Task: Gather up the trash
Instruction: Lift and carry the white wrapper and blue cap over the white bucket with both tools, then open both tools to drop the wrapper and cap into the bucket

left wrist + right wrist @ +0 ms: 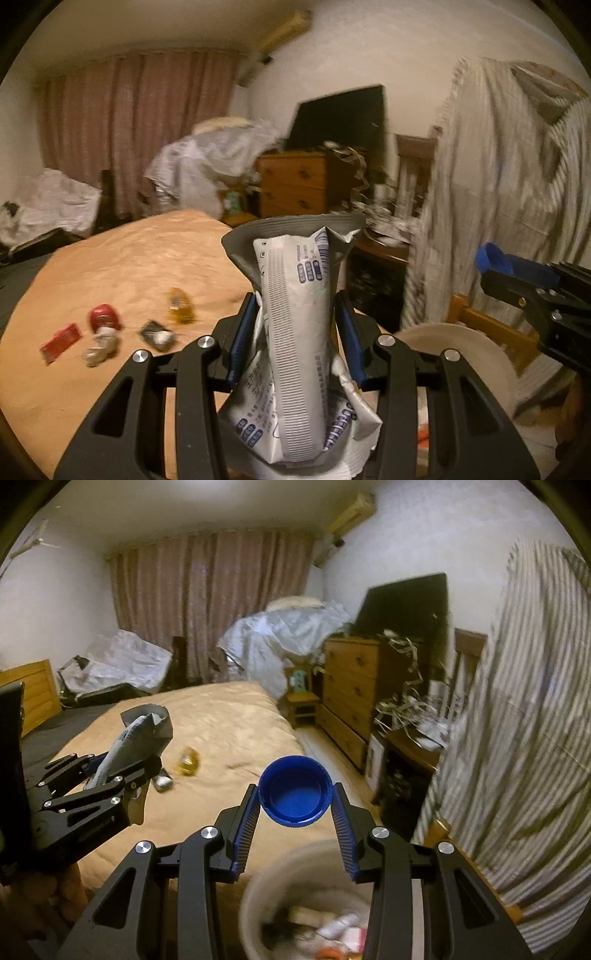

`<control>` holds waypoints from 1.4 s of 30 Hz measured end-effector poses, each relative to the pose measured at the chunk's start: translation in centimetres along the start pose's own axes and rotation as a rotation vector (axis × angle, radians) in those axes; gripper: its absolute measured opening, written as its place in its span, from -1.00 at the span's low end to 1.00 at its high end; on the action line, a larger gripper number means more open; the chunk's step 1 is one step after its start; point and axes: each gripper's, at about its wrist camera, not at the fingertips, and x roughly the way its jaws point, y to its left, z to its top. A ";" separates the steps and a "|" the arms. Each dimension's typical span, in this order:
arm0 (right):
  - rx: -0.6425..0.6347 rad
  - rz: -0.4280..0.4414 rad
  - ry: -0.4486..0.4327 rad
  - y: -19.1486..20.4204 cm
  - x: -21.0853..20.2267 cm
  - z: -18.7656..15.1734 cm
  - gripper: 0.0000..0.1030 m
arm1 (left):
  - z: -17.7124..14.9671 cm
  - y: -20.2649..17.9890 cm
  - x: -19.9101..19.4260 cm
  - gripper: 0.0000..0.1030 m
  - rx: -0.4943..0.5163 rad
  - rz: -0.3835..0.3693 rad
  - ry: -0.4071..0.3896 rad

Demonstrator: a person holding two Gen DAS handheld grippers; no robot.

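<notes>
My left gripper (297,306) is shut on a crumpled white and silver wrapper (295,332) with blue print, held above the bed's corner; it also shows in the right wrist view (140,734). My right gripper (295,794) is shut on a blue bottle cap (294,792), held just above a white bin (258,893) with trash inside. The cap also shows at the right of the left wrist view (493,258). More trash lies on the tan bedspread (129,258): a red packet (61,341), a red wrapper (104,316), a crumpled pale piece (99,349), a dark wrapper (158,335) and a yellow wrapper (180,305).
The bin's rim (454,339) stands at the bed's right corner beside a wooden frame (491,325). A striped cloth (517,738) hangs at the right. A wooden dresser (351,694), a small chair (301,698) and a cluttered desk (413,731) line the aisle beyond.
</notes>
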 end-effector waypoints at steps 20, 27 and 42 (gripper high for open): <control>0.145 0.036 0.461 -14.6 10.0 -5.1 -0.20 | -3.6 -9.4 10.9 -0.19 0.134 -0.283 0.440; 0.154 0.051 0.535 -14.2 11.2 -7.2 -0.20 | -4.5 -10.0 12.6 -0.19 0.155 -0.330 0.537; 0.168 0.056 0.528 -13.7 10.8 -7.5 -0.20 | -4.1 -10.1 12.9 -0.17 0.150 -0.318 0.537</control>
